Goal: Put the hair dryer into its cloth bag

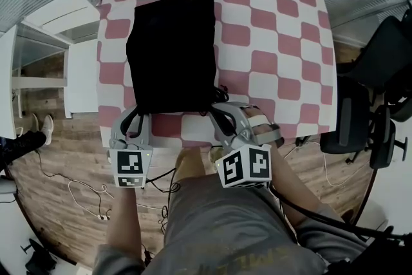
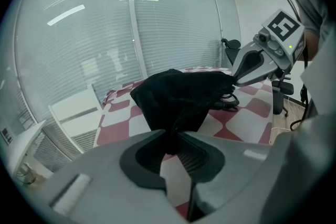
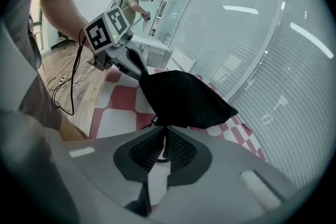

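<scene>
A black cloth bag (image 1: 172,48) lies on the red-and-white checked table (image 1: 277,22), its near edge lifted between my two grippers. My left gripper (image 1: 137,114) is shut on the bag's near left corner, with black fabric (image 2: 181,94) pinched in the jaws. My right gripper (image 1: 215,109) is shut on the near right corner, and the bag (image 3: 184,97) rises from its jaws. A black cord (image 1: 221,93) curls out beside the right gripper and shows again as a coil of cord (image 2: 229,98). The hair dryer itself is not visible; the bag bulges.
A white shelf unit (image 1: 51,16) stands left of the table. Black office chairs (image 1: 360,119) stand at the right. Cables (image 1: 84,193) trail over the wooden floor by my legs. Another person (image 3: 137,2) stands far off near the blinds.
</scene>
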Tool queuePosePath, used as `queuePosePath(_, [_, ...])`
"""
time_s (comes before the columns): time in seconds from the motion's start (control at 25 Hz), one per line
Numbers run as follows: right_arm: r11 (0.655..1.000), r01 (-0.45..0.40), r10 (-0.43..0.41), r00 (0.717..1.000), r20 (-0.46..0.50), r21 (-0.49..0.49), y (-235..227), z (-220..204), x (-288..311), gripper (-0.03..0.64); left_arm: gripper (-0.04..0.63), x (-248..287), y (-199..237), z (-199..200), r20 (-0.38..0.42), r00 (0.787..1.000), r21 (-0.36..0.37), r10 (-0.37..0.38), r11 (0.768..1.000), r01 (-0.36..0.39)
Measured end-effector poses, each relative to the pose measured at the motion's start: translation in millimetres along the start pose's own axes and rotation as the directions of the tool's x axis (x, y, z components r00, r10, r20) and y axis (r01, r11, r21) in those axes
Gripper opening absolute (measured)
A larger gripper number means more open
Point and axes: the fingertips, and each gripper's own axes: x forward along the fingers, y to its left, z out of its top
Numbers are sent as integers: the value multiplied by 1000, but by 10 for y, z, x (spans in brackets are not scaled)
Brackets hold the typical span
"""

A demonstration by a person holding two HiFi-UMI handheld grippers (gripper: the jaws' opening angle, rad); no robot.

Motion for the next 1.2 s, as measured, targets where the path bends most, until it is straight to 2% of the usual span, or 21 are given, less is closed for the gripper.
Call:
queuePosePath(0.16, [999,7,-8,1000,5,44,-36,-23,27,59,138,-42,-88,-15,2,1000,-8,-27,1000,27])
queuePosePath(0.28, [996,-1,0,1000,13,86,-40,-46,13,112,186,-123,-175,-69,-8,999,-10,-41,999,41])
queuePosePath(0.52, [987,20,-28,998,47,159,-119,-119,-174,137,195,-358,-313,-163,-23,999,-17,-27,1000,26])
queuePosePath(0.64, [983,45,-61,995,81,180,-183,-121,-326,135,193,-546,-354,-152,-8,1000,-121,2,993,-3])
queuePosePath(0.8, [965,84,-134,973,190,248,-414,45,-645,121,193,-876,-318,160,74,994,-297,83,953,-57])
queuePosePath(0.88, [952,94,-175,948,265,292,-585,202,-860,120,193,-1066,-253,489,159,978,-345,136,936,-74])
queuePosePath(0.96, [938,107,-222,915,337,329,-773,391,-1106,117,193,-1274,-201,868,256,951,-372,173,926,-68])
queuePosePath(1.12, [891,148,-346,832,434,428,-1183,756,-1601,63,190,-1681,-115,1639,405,889,-341,211,938,-67])
queuePosePath(1.2, [878,158,-385,793,471,452,-1312,922,-1791,42,179,-1849,-89,1951,476,851,-312,222,947,-72])
